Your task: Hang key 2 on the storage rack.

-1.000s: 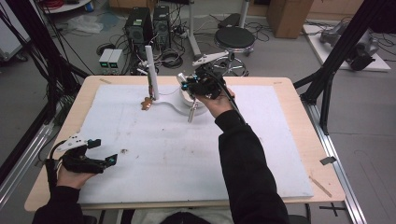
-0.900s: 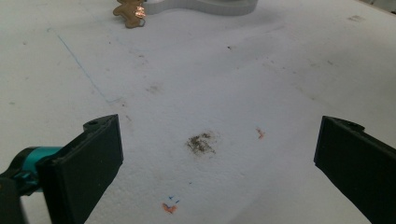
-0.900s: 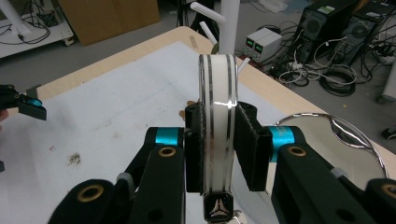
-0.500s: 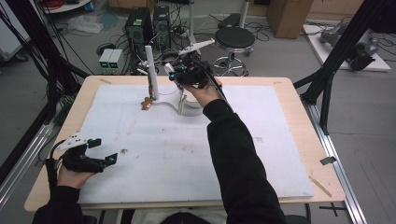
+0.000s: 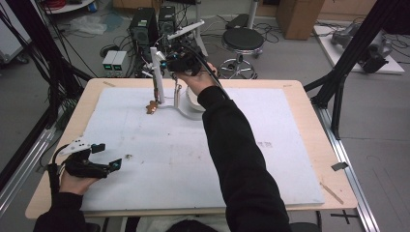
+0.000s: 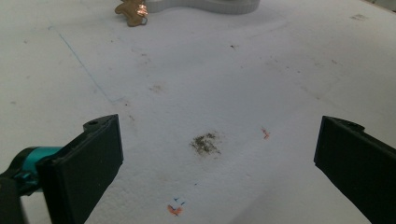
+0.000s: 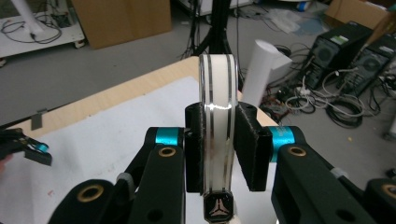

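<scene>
The white mat [image 5: 159,159] covers the table in the high view, where the right gripper [image 5: 180,62] hovers by the white stand [image 5: 158,77] at the far edge. In the left gripper view the left gripper [image 6: 215,158] rests wide open and empty. In the right gripper view the jaws clamp the white bracelet [image 7: 218,116] upright; I think it should come down slowly and level over the post

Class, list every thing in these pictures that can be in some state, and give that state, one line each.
Right gripper: shut on the white bangle, raised over the table's far edge.
White bangle: clamped edge-on between the jaws, upright.
Left gripper: open, holding nothing, low over the mat.
White stand: upright on its base.
Brown charm: lying on the mat beside the stand's base.
White mat: spread flat, stained.
</scene>
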Available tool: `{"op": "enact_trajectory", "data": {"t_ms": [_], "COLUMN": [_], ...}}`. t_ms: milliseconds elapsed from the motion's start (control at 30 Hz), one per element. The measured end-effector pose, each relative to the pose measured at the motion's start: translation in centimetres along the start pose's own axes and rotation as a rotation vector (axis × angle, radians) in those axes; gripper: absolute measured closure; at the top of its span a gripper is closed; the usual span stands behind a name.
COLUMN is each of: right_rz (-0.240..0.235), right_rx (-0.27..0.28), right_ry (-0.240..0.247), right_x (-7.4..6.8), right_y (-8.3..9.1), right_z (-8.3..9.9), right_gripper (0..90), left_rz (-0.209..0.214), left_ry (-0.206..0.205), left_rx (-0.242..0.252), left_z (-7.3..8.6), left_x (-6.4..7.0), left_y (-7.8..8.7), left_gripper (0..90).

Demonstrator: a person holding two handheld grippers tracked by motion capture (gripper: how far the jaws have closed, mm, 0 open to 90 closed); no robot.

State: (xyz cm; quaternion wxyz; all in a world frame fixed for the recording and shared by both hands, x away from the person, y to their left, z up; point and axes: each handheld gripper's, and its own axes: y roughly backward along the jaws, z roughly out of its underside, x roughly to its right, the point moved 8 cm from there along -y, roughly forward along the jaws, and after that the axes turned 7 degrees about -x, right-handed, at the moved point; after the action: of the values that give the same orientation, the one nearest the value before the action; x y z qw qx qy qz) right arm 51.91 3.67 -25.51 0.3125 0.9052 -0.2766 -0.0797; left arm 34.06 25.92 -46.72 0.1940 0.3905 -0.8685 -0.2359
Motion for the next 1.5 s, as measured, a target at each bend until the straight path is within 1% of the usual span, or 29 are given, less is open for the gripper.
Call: {"op": "enact_trajectory", "data": {"t_ms": [67,200,267,333,400,500,600,633,667,733,800,867,900,967,1000,1033,1100,1233,1267,1300,1400,1433,1467,1500], "right_rz": [-0.005,-0.007,-0.012,-0.022,-0.038,-0.032,-0.019,-0.016,-0.021,-0.026,-0.018,-0.012,-0.010,-0.007,-0.003,0.001,0.002,0.004,0.014,0.018,0.027,0.034,0.043,0.041], "right_rx": [0.001,-0.009,-0.003,-0.002,0.004,-0.012,-0.028,-0.024,-0.026,-0.022,-0.037,-0.046,-0.051,-0.043,-0.037,-0.043,-0.039,-0.023,-0.016,-0.012,-0.015,-0.026,-0.026,-0.025], "right_ry": [0.014,0.024,0.030,0.035,0.065,0.088,0.105,0.116,0.105,0.108,0.120,0.122,0.115,0.117,0.128,0.130,0.125,0.105,0.111,0.106,0.098,0.090,0.095,0.096], "right_x": [-0.3,-0.5,-0.7,-0.9,-1.2,-1.6,-1.6,-1.5,-1.6,-1.6,-1.6,-1.4,-1.3,-1.1,-0.9,-0.8,-0.5,-0.2,0.0,0.1,0.6,0.7,0.9,1.1], "right_y": [-0.2,-0.8,-1.0,-1.1,-1.2,-1.5,-2.1,-2.4,-2.5,-3.0,-3.6,-4.3,-4.6,-5.0,-5.3,-5.6,-6.0,-6.5,-6.6,-6.6,-7.0,-7.1,-7.2,-7.2], "right_z": [-0.6,-1.8,-2.4,-3.0,-3.7,-4.5,-5.2,-5.6,-5.8,-6.2,-6.4,-6.6,-6.7,-6.9,-7.0,-7.0,-7.2,-7.5,-7.6,-7.6,-7.5,-7.4,-7.3,-7.2], "right_gripper": [74.1,74.1,74.1,74.1,74.1,74.2,74.1,74.1,74.1,74.1,74.1,74.1,74.1,74.1,74.1,74.1,74.1,74.1,74.1,74.1,74.1,74.1,74.1,74.1], "left_rz": [0.002,0.001,0.001,0.001,0.001,0.001,-0.001,-0.002,-0.002,-0.004,-0.008,-0.007,-0.007,-0.004,-0.003,-0.001,-0.002,-0.001,-0.002,-0.002,-0.002,-0.003,-0.003,-0.004], "left_ry": [-0.001,0.000,-0.002,-0.002,-0.003,0.001,0.000,-0.001,-0.001,-0.001,0.001,0.003,0.002,0.004,0.000,-0.001,-0.004,-0.005,-0.003,-0.004,-0.005,-0.004,-0.003,-0.003], "left_rx": [-0.001,0.009,0.010,0.002,0.003,0.004,0.005,0.005,0.005,0.004,0.009,0.015,0.016,0.016,0.014,0.012,0.009,0.019,0.020,0.021,0.022,0.023,0.024,0.024], "left_z": [0.0,-0.1,-0.1,0.0,0.0,0.0,0.0,0.0,0.0,0.1,0.0,0.0,0.0,-0.1,-0.1,0.0,-0.1,-0.2,-0.2,-0.2,-0.3,-0.3,-0.3,-0.3], "left_x": [0.0,0.0,0.0,-0.1,-0.1,-0.2,-0.2,-0.3,-0.3,-0.4,-0.6,-0.6,-0.6,-0.6,-0.6,-0.5,-0.5,-0.5,-0.5,-0.5,-0.5,-0.5,-0.6,-0.6], "left_y": [0.0,0.1,0.1,0.1,0.1,0.1,0.2,0.2,0.2,0.2,0.3,0.3,0.3,0.2,0.1,0.1,0.0,0.1,0.1,0.1,0.2,0.2,0.2,0.2], "left_gripper": [1.7,1.7,1.7,1.7,1.7,1.7,1.7,1.7,1.7,1.8,1.7,1.8,1.8,1.8,1.7,1.8,1.8,1.8,1.8,1.8,1.8,1.8,1.8,1.8]}}
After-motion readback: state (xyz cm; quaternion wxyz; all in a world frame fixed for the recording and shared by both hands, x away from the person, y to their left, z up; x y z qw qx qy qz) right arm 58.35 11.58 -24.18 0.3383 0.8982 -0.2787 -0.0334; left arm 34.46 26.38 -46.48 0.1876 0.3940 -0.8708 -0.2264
